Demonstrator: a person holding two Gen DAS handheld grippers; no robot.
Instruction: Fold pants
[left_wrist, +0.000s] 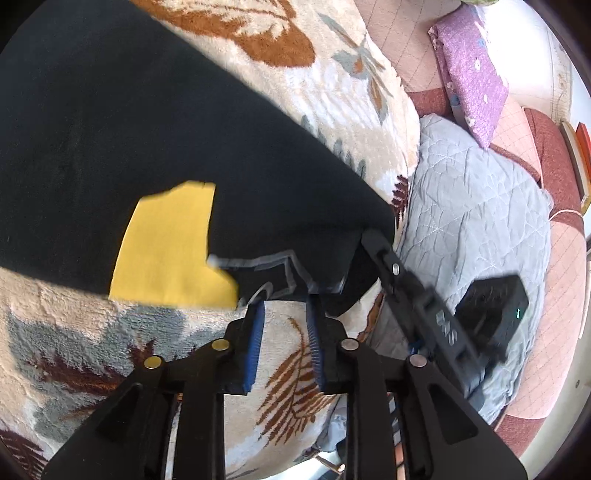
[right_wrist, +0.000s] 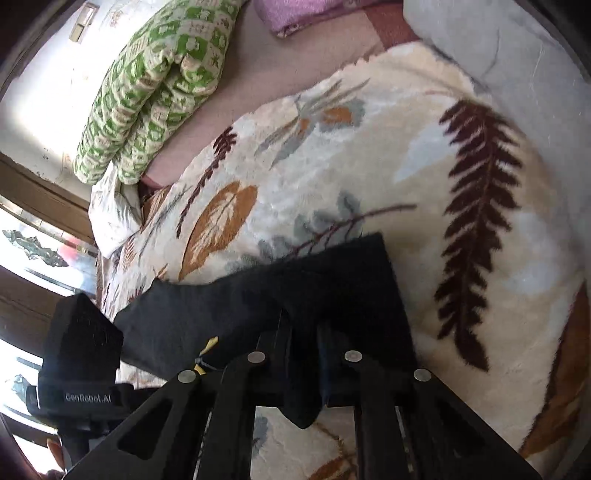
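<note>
Leaf-patterned blanket (left_wrist: 92, 350) covers the bed where the black pants (left_wrist: 110, 129) lie spread, the right gripper (right_wrist: 304, 347) clenched on a near corner for folding, the left gripper (left_wrist: 284, 314) released just beside the hem

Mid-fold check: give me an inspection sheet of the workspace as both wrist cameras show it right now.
Surface: cream leaf-print fleece blanket, spread over the bed.
Job's things: black pants with a yellow patch, lying on the blanket.
Clutter: grey quilted pillow, purple floral cloth, green patterned quilt.
Grippers: left gripper open, blue pads at the pants' edge, cloth not pinched. Right gripper shut on a fold of the pants.
Cables: nothing seen.
Surroundings: pink quilted bedding, bright window at the left of the right wrist view.
</note>
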